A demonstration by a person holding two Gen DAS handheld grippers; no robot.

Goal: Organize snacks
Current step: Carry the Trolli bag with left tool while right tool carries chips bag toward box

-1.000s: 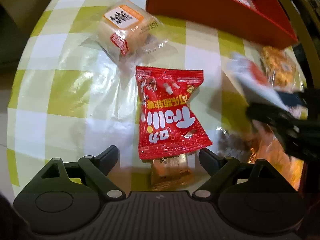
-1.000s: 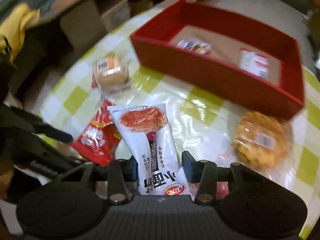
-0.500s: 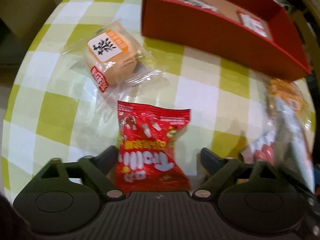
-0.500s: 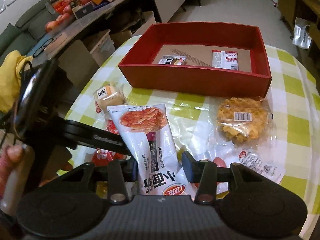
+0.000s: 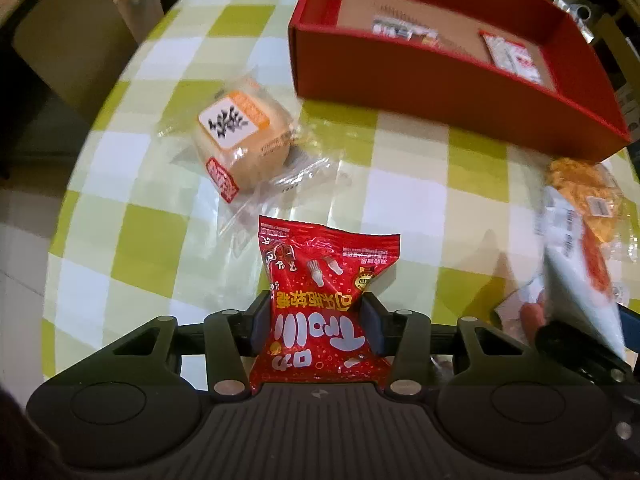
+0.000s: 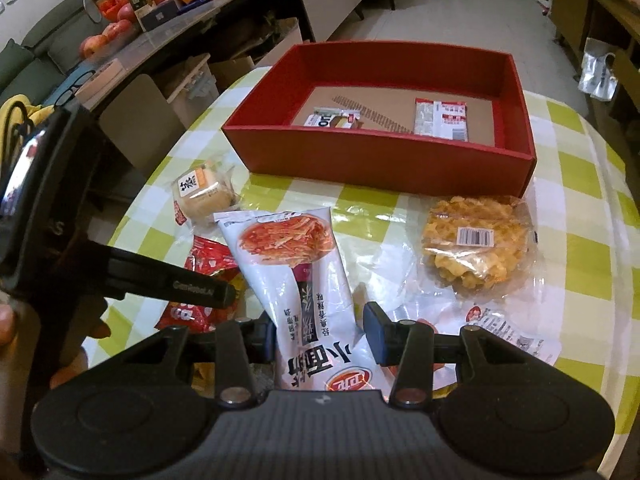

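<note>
— Left wrist view: what does the left tool (image 5: 316, 322) have?
— Its jaws are closing, pads pinching the red candy packet (image 5: 320, 312) between them.
— And the right tool (image 6: 320, 332)?
— Clamped on the white chip bag (image 6: 296, 280); the red box (image 6: 380, 160) sits ahead on the tabletop (image 6: 580, 248).

A home living or dining room, by the look of it. Round tabletop (image 6: 572, 216) under a green-and-white checked cloth, a tiled floor (image 6: 432, 8), a grey-green sofa (image 6: 24, 68). Behind, a long sideboard (image 6: 160, 36) cluttered with apples (image 6: 94, 44), boxes and a pair of glasses (image 6: 74, 86).
</note>
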